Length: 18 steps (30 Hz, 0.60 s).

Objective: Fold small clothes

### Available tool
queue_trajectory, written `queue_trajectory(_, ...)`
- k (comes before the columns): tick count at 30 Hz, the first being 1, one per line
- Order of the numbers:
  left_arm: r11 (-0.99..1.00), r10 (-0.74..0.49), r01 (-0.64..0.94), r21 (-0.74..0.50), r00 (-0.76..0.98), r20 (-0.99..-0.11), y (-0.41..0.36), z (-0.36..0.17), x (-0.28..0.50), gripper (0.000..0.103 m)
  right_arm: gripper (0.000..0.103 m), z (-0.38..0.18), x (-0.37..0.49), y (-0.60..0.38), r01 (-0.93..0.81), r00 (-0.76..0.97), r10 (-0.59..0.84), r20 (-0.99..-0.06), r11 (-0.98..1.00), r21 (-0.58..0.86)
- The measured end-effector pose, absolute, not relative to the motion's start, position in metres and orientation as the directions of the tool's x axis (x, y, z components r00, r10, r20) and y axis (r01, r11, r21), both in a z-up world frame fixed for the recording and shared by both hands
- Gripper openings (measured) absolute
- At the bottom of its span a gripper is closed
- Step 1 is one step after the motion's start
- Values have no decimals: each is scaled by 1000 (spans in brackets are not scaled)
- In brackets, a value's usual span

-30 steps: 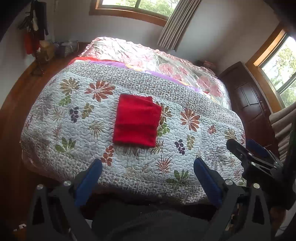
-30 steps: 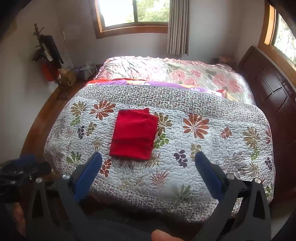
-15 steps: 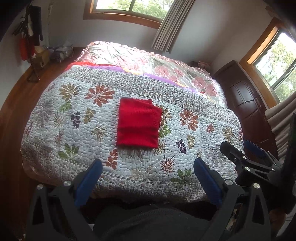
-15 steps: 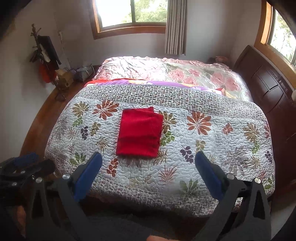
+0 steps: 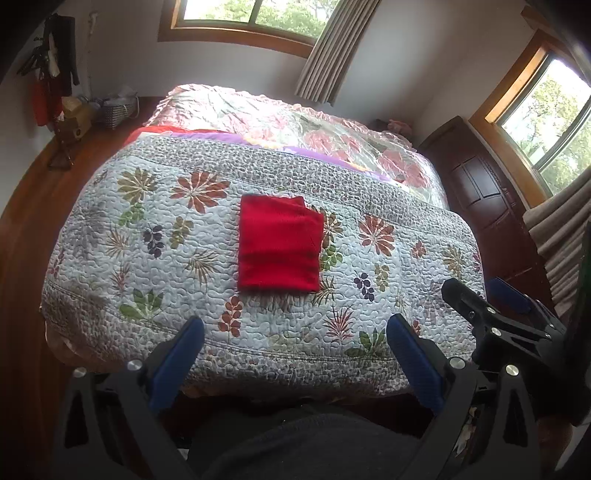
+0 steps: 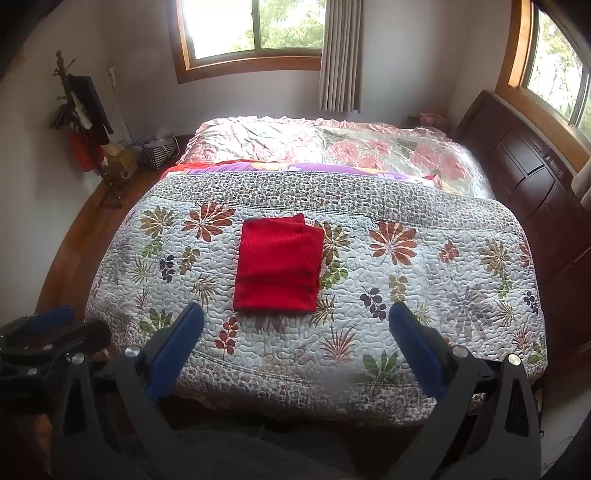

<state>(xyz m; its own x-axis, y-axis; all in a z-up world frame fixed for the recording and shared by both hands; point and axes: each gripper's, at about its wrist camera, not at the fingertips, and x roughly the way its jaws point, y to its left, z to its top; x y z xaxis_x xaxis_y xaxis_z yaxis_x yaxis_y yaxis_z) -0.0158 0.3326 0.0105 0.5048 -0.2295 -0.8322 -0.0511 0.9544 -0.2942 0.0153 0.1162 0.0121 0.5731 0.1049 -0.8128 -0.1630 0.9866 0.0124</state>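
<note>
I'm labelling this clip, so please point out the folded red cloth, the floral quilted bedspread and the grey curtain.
folded red cloth [image 6: 277, 264], right wrist view, middle of its top layer.
floral quilted bedspread [image 6: 424, 291], right wrist view, bare patch right of the cloth.
grey curtain [image 6: 340, 55], right wrist view, middle of the hanging pleats.

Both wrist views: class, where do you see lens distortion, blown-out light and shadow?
Left wrist view: the quilt bulges barrel-like, the right window is overexposed, corners go dark. Right wrist view: the back window glares white, and the folded red garment casts a faint shadow.
</note>
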Motion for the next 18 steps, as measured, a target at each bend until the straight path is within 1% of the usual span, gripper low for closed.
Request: queue_trajectory(18, 957, -230, -38, -287, 505, -832, 337, 14, -10, 99, 100, 19, 19, 124, -170, 589, 106, -801, 985, 5)
